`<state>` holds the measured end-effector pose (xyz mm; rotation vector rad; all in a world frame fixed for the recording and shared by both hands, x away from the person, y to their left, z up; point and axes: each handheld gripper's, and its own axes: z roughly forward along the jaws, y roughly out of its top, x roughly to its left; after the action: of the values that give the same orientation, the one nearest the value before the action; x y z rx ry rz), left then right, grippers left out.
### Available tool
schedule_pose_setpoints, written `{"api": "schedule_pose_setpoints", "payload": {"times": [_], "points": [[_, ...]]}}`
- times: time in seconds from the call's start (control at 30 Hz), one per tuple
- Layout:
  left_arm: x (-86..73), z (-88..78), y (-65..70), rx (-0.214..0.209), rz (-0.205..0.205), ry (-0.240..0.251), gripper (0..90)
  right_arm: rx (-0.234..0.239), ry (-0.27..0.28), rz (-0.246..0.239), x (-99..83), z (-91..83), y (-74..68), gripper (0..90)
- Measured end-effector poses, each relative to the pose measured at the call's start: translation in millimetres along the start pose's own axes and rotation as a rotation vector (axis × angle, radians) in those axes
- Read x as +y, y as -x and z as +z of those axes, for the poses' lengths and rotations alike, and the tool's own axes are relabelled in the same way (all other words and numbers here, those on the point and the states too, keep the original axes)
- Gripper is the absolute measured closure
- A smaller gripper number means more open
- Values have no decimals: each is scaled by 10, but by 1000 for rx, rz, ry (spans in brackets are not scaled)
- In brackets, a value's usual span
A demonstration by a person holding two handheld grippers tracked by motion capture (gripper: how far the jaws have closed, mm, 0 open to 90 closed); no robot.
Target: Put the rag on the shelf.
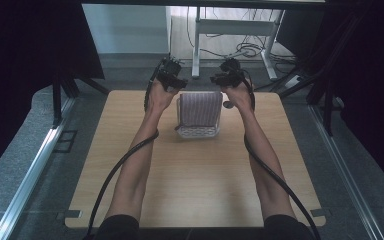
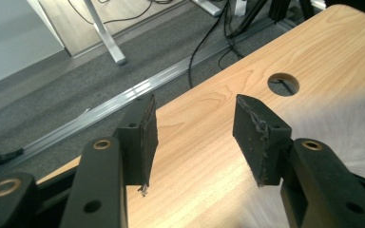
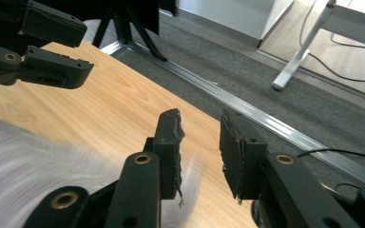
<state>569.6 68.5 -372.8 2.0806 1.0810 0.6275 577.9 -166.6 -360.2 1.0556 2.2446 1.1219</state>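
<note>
Striped grey-and-white cloth lies draped over a white perforated plastic basket at the far middle of the light wooden table. It could slide off, being loosely laid. Both forearms stretch forward; left gripper and right gripper flank it, jaws parted, holding nothing.

The high view is looking forward and down from above the person's side, taking in the whole table. Each gripper view is riding close behind its own jaws, facing the table's far edge and the floor beyond; both are sharing that edge.
</note>
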Motion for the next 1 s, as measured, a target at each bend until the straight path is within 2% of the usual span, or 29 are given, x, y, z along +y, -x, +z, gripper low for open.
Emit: {"api": "schedule_pose_setpoints", "payload": {"times": [0.07,0.17,0.23,0.27,0.3,0.33,0.4,0.43,0.7,0.8,0.9,1.0], "points": [[-15,-21,-5,-10,-10,10,484,4,-1,0,-6,-1,-2,659],[-54,-90,-11,-64,-44,41,426,21,-5,7,-32,-24,-7,607],[-59,-105,-6,-69,-50,52,402,27,-3,10,-36,-33,-8,594],[-73,-147,-3,-100,-59,72,382,45,2,18,-43,-50,-15,563],[-73,-147,-3,-100,-59,72,368,45,2,18,-43,-50,-15,563],[-79,-163,0,-116,-64,79,350,66,9,20,-49,-72,-29,530],[-88,-185,12,-137,-69,86,329,69,12,22,-52,-82,-39,506],[-98,-208,30,-154,-77,95,294,95,17,26,-58,-106,-47,476],[-139,-324,84,-211,-96,113,209,124,36,21,-119,-218,-115,365],[-187,-401,107,-257,-104,134,191,138,45,21,-190,-272,-156,316],[-226,-454,129,-278,-100,151,182,141,48,32,-246,-311,-170,273],[-249,-469,144,-292,-95,148,165,144,50,32,-275,-333,-178,259]]}}
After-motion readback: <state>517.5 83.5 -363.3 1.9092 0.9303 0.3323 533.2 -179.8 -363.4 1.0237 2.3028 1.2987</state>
